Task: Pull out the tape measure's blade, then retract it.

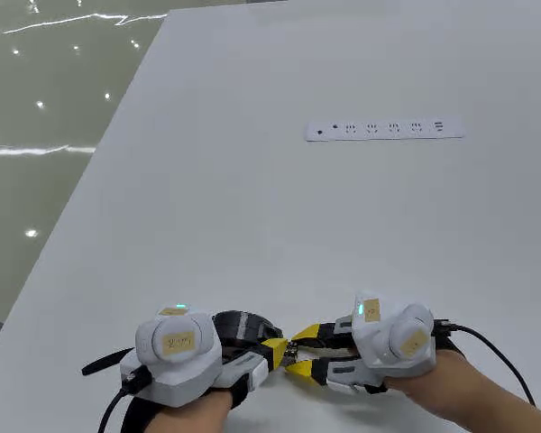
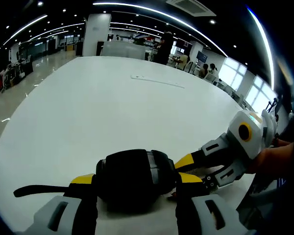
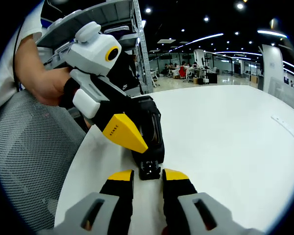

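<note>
Left gripper (image 2: 136, 179) has its jaws spread wide around the black tape measure (image 2: 134, 172) and clamped on it, one yellow tip against each side of the case. In the head view this gripper (image 1: 252, 340) sits at the near edge of the white table (image 1: 279, 225), with the tape measure (image 1: 243, 327) resting on the tabletop in its grasp. A black strap trails from the case toward the left.

Right gripper (image 3: 148, 176) faces the other one head-on. Its jaws are nearly closed, with only a narrow gap, and the yellow tips press on either side of the small black tab (image 3: 149, 169) at the blade's end. The tab lies right against the mouth of the case. From the head view this gripper (image 1: 299, 352) points left, its tips meeting the case just beside the left gripper's yellow jaw.

Each gripper is held in a hand, the left hand (image 1: 194, 410) and the right hand (image 1: 442, 383) both low at the table's near edge. A white power strip (image 1: 385, 130) lies well apart from them, farther back on the table.
</note>
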`<state>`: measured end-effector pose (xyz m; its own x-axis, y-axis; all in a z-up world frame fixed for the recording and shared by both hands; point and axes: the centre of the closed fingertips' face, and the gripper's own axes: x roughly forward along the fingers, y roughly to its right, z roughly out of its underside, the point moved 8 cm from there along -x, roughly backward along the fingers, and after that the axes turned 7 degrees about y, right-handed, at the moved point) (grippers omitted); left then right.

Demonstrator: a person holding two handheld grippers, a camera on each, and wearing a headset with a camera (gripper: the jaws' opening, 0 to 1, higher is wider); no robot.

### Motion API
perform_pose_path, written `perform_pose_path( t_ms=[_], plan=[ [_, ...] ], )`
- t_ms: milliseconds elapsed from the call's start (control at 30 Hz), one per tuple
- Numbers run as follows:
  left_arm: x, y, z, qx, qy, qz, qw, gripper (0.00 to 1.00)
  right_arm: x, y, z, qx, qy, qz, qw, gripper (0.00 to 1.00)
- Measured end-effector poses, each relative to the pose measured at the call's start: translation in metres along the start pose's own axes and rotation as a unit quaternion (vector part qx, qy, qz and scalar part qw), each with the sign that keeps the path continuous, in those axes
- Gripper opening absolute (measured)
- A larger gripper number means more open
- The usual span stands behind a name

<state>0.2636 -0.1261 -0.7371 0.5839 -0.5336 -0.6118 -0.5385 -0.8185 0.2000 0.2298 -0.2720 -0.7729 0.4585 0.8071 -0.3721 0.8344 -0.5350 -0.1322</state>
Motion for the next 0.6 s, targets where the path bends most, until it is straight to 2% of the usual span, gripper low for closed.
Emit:
perform_pose_path(
  t_ms=[100,267,600],
  plan=[
    [-0.003,-0.002,0.002,-0.001,-0.002,0.012,0.9999,0.61,-0.002,-0.001,0.000,0.010,-0.002,-0.001,0.9999,0.26],
    [-0.007,-0.006,0.005,-0.007,-0.005,0.013,0.9999,0.60,-0.006,-0.003,0.000,0.015,-0.006,0.002,0.9999,0.31],
    [-0.016,-0.010,0.000,0.016,-0.008,0.031,0.9994,0.61,-0.015,-0.007,-0.006,0.020,-0.004,0.012,0.9997,0.39]
  ],
)
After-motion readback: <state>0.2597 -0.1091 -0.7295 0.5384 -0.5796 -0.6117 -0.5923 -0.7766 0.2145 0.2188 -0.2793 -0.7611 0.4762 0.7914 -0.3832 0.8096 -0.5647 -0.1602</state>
